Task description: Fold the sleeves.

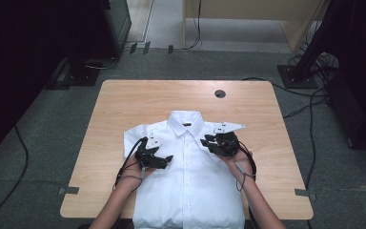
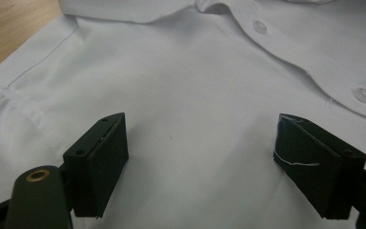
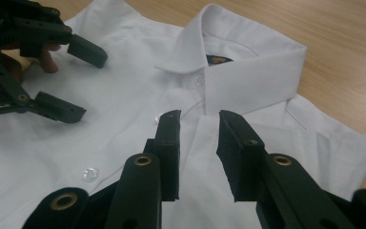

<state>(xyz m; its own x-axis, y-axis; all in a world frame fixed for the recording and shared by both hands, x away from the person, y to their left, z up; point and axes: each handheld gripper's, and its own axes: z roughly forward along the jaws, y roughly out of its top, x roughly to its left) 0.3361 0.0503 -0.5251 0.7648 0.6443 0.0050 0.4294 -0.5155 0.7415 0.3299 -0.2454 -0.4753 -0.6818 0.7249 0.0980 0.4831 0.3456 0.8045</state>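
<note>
The left tongs (image 2: 200, 167) stand wide open over the white shirt (image 1: 190, 171), gripping nothing. The right tongs (image 3: 198, 152) are parted narrowly, with no cloth pinched between them. The shirt lies flat beneath both on the table (image 1: 124, 105), collar (image 3: 248, 67) just beyond.

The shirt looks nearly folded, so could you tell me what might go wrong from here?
1. The right gripper has its jaws slightly apart just over the folded sleeve edge; closing could pinch or drag the shirt and undo the fold.
2. The left gripper hovers open above the chest; pressing down may crease it.
3. The hem hangs over the table edge and could pull the shirt off.
</note>
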